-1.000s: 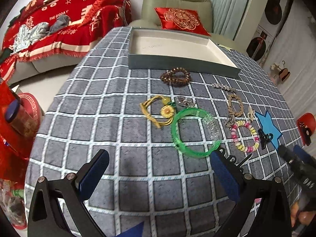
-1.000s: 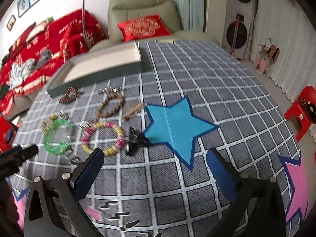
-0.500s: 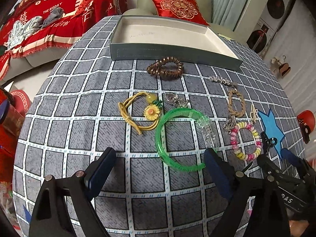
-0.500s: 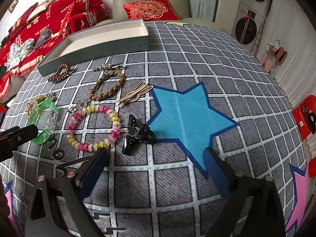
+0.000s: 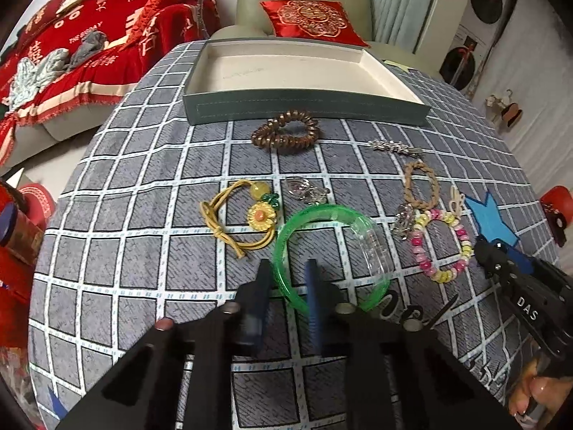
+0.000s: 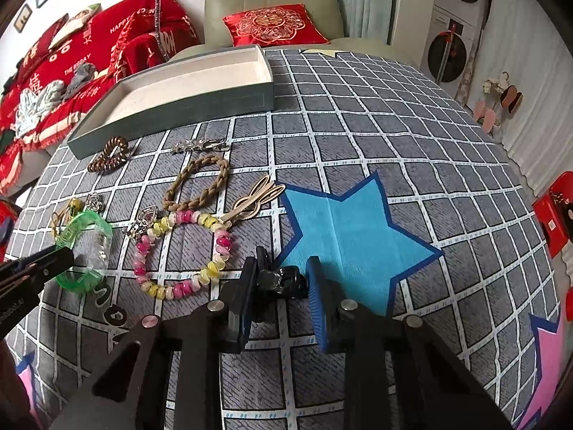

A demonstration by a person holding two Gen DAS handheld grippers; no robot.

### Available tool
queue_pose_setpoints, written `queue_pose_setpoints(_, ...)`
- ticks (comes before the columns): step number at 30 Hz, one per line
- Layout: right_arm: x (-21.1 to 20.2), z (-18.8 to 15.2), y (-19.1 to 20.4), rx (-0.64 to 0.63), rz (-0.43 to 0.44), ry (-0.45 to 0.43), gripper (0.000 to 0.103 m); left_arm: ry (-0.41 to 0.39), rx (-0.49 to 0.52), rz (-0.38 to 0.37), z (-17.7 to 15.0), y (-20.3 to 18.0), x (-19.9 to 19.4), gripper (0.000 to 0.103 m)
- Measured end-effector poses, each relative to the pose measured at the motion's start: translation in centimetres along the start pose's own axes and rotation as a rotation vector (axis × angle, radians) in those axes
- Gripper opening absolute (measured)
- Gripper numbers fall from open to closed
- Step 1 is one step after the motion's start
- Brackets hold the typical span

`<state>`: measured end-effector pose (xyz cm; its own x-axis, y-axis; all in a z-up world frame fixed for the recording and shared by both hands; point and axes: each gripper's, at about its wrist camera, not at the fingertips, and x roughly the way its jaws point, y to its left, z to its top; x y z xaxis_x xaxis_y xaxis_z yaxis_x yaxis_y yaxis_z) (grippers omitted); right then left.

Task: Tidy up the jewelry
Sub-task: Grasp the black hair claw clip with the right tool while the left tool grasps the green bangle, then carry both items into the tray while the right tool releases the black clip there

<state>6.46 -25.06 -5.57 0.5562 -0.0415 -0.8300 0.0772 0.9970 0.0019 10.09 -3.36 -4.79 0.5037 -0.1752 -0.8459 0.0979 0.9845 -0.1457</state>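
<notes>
Jewelry lies on a grey checked tablecloth before an empty grey-green tray. My left gripper has its jaws narrowed around the near rim of a green bangle, one finger inside the ring and one outside. My right gripper has its jaws narrowed around a black hair claw by a blue star patch. Nearby lie a pink-and-yellow bead bracelet, a braided tan tie, a brown spiral tie, a yellow flower tie and silver clips.
The tray stands at the table's far side. A green armchair with a red cushion and a red-draped sofa lie beyond the table. A beige rabbit clip lies by the star.
Both grippers have moved down and forward and narrowed from wide open: the left around the green bangle's rim, the right around the black hair claw.
</notes>
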Motion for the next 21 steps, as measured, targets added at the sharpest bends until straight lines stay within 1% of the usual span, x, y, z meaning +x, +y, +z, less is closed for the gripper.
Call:
queue_pose_setpoints(1, 0.0, 0.0, -0.1, 0.003, 0.003, 0.001, 0.03, 0.003, -0.003, -0.018, 0.0, 0.1, 0.0, 0.027)
queue_pose_setpoints(3, -0.2, 0.0, -0.3, 0.012, 0.009, 0.0, 0.028, 0.009, -0.011, -0.05, -0.2, 0.3, -0.1, 0.024)
queue_pose_setpoints(5, -0.5, 0.0, -0.6, 0.031, 0.018, -0.002, 0.026, 0.008, -0.011, -0.065, -0.4, 0.3, -0.3, 0.024)
queue_pose_setpoints(11, -1.0, -0.4, -1.6, 0.09, 0.046, 0.006, 0.026, -0.004, 0.016, -0.096, -1.1, 0.3, -0.8, 0.024)
queue_pose_setpoints(15, -1.5, -0.7, -2.0, 0.117, 0.06, 0.005, 0.026, -0.013, 0.011, -0.122, -1.3, 0.7, -1.6, 0.024)
queue_pose_setpoints(21, -3.1, -0.5, -1.7, 0.108, 0.069, -0.018, 0.026, -0.034, 0.012, -0.156, -0.6, 1.4, -3.2, 0.024)
